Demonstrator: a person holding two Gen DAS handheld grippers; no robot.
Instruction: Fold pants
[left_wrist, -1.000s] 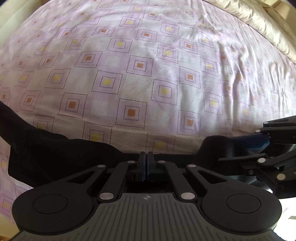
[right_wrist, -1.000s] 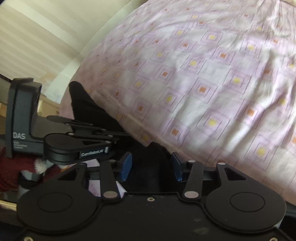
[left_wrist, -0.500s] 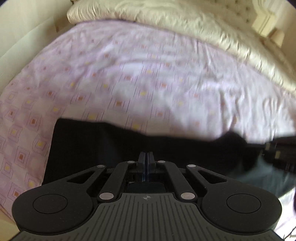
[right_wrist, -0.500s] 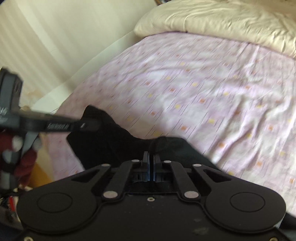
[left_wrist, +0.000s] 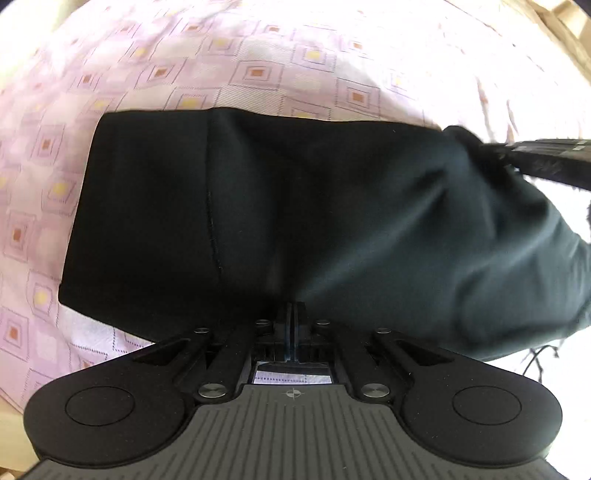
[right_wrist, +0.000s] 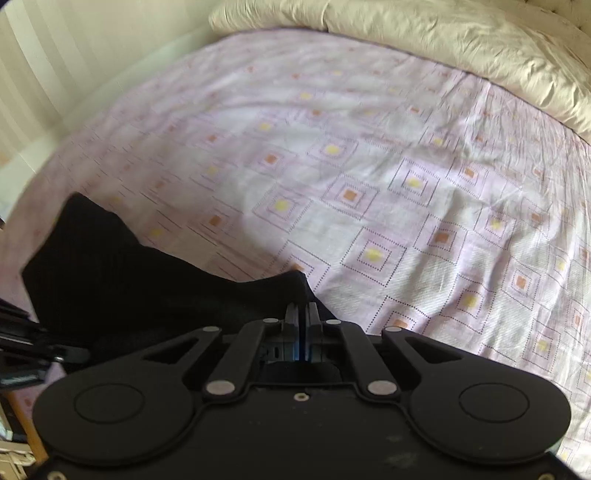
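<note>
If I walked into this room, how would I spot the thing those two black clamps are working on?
Look at the bed sheet, pale lilac with small yellow and orange squares, below a cream duvet. Near its edge lie the black pants, with the left gripper and right gripper each pinched shut on the cloth. It is the only plain, dark fabric on the patterned sheet.

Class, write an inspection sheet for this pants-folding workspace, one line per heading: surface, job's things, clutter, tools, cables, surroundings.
Surface: bed sheet, pink with square pattern, lightly wrinkled.
Job's things: black pants lie partly spread on the sheet, bunched and lifted toward the right side of the left wrist view.
Clutter: nothing seen on the sheet.
Tools: left tool shut on the pants' near edge; right tool shut on pants fabric.
Cables: thin dark strands hang by the pants' lower right edge; cannot tell whether thread or cord.
Surroundings: cream quilt along the far side; pale wall at left.
</note>
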